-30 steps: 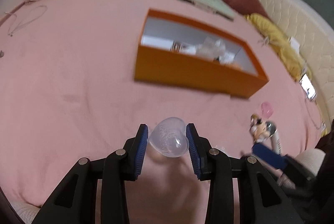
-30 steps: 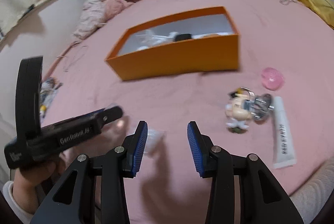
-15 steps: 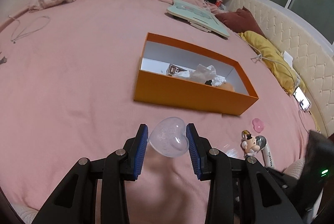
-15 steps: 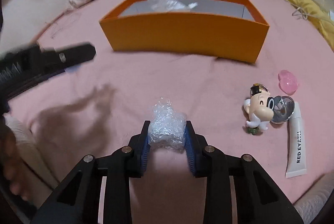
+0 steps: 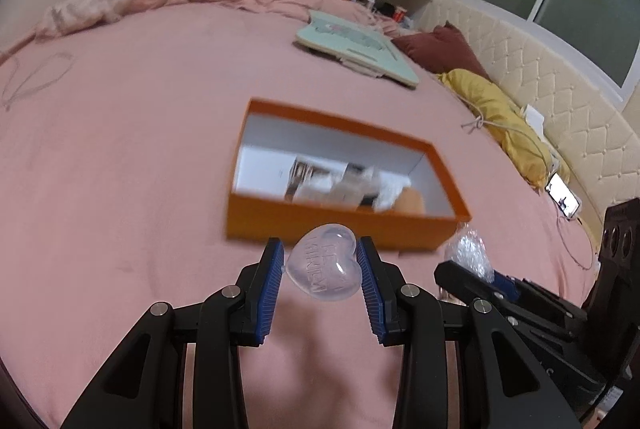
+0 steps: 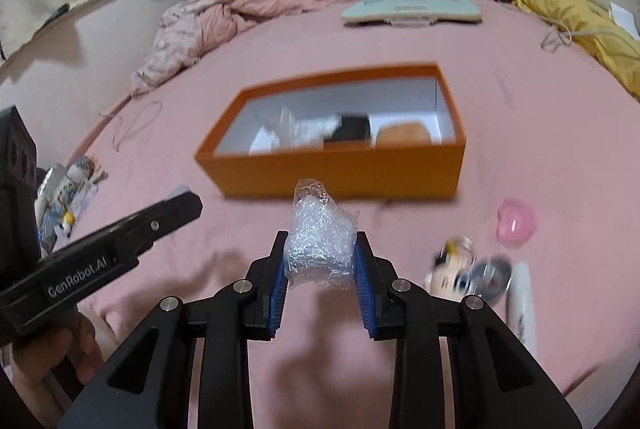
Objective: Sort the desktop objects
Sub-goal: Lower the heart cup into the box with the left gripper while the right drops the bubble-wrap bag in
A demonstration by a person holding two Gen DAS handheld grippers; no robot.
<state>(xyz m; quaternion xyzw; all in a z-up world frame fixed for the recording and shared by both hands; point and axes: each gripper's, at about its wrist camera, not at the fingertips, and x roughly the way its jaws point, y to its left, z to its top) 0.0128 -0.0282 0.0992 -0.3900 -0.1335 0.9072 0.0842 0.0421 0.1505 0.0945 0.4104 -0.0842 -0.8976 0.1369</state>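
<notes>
Left wrist view shows the left gripper [image 5: 322,271] clamping a clear heart-shaped case [image 5: 323,266] above the pink bedspread [image 5: 120,157], near the orange box [image 5: 340,229]. Right gripper [image 6: 320,261] squeezes a bubble-wrap wad [image 6: 320,249] before that box

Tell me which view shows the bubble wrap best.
The right wrist view: the bubble wrap sits centred and close, clamped between the right tongs in front of the orange box. The left wrist view catches only a small piece at its right side, above the other tool.
</notes>
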